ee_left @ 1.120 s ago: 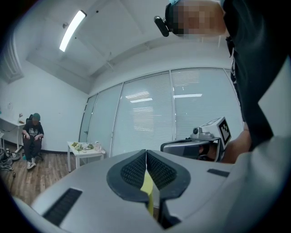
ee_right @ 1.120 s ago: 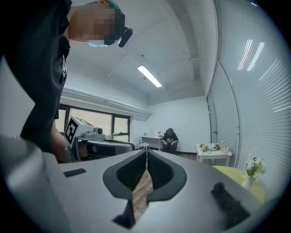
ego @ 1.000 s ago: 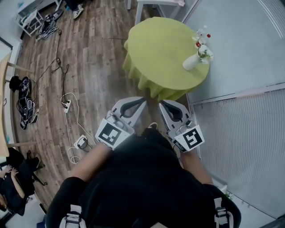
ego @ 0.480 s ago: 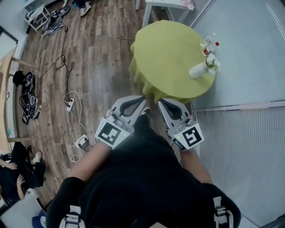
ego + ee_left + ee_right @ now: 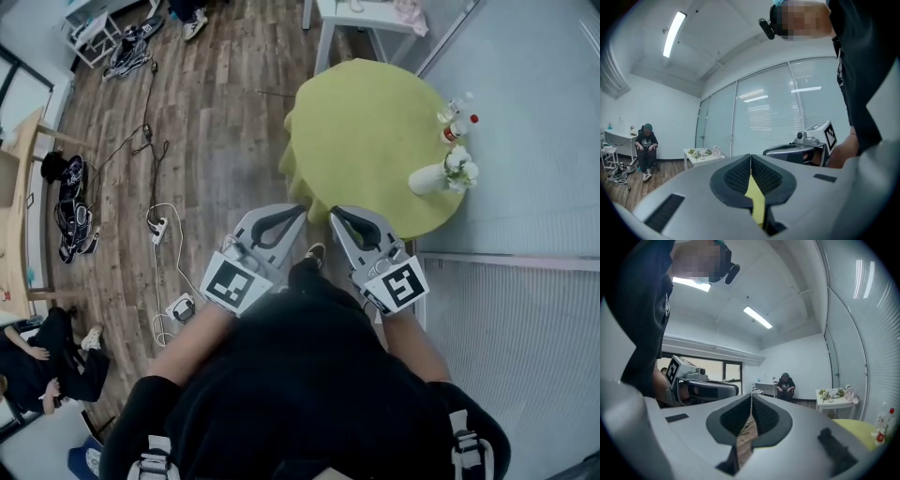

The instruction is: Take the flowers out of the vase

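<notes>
You hold the left gripper (image 5: 299, 211) and right gripper (image 5: 335, 213) side by side, both closed and empty. The vase (image 5: 429, 179) of flowers (image 5: 461, 167) stands on the green table (image 5: 361, 131), far right.

This is an office or lab-style workroom, with glass partition walls (image 5: 764, 122) fitted with slatted blinds, strip ceiling lights (image 5: 674, 33) and a wood-plank floor (image 5: 216, 131). Cables and a power strip (image 5: 159, 228) trail over the floor. A plain white table (image 5: 370, 19) stands beyond a round table (image 5: 366, 131) draped in yellow-green cloth, and a person (image 5: 647, 145) sits on a chair by the far wall.
</notes>
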A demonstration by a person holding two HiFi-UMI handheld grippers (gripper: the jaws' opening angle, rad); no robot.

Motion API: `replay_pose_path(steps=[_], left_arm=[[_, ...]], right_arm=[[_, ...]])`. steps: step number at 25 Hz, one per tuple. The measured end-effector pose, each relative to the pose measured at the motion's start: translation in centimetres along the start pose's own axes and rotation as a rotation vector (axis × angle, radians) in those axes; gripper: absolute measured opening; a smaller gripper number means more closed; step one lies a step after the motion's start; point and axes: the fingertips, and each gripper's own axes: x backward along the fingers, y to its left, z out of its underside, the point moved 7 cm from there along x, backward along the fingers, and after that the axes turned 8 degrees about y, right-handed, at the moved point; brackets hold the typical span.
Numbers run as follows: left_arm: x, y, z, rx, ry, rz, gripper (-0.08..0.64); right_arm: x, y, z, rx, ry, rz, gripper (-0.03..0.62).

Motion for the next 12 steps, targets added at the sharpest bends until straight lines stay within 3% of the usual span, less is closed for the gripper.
replay_pose_path(steps=[12], left_arm=[[-10.7, 3.6, -2.4, 0.002, 0.038, 0.039, 0.015]], right_arm=[[-1.0, -10.8, 0.0, -0.008, -0.009, 0.027, 0.02]])
